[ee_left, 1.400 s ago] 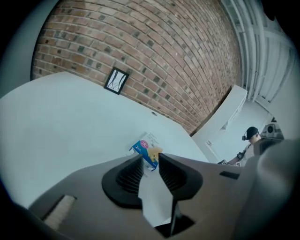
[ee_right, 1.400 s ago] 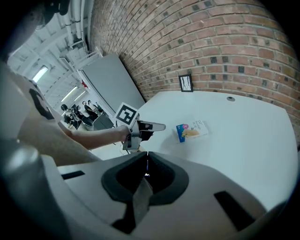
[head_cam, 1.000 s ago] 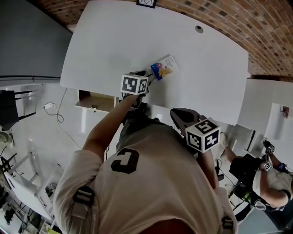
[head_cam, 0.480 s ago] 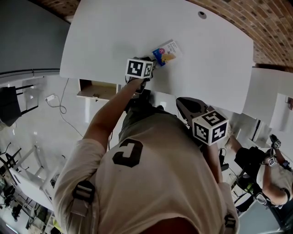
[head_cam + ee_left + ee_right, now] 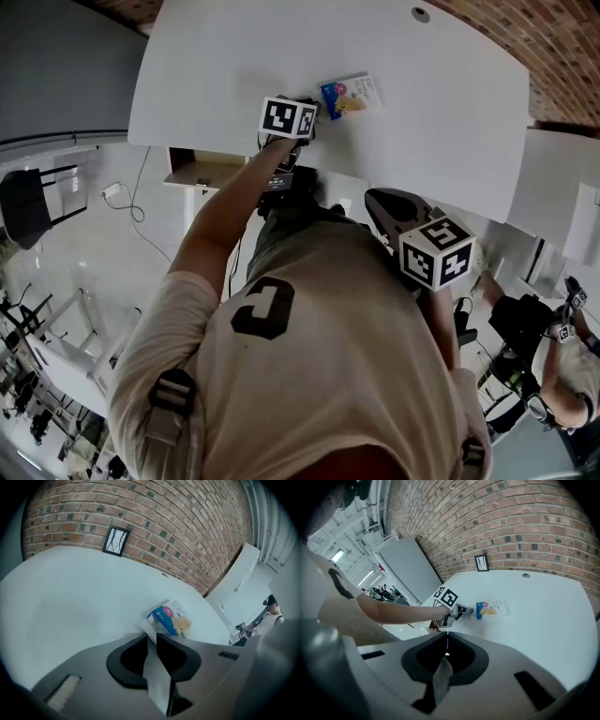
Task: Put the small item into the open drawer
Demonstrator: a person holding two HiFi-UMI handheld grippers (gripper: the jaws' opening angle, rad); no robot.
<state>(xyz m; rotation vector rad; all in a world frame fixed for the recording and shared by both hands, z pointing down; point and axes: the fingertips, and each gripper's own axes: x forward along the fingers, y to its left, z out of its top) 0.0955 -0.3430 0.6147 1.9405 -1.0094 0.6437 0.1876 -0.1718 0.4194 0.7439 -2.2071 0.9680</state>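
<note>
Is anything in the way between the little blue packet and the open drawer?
Nothing visible blocks it. The packet lies on the white table, and the open drawer sits under the table's near edge, to the left. Only the left hand-held gripper, whose jaws have just been closing on the packet's corner, is between them.

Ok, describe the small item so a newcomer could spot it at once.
Start at the big white table against the brick wall. Near its front edge lies a flat packet, its near corner between the jaws of the left gripper, which have just been closing. It is the one coloured thing there: blue at one end, white at the other, with a yellow picture.
</note>
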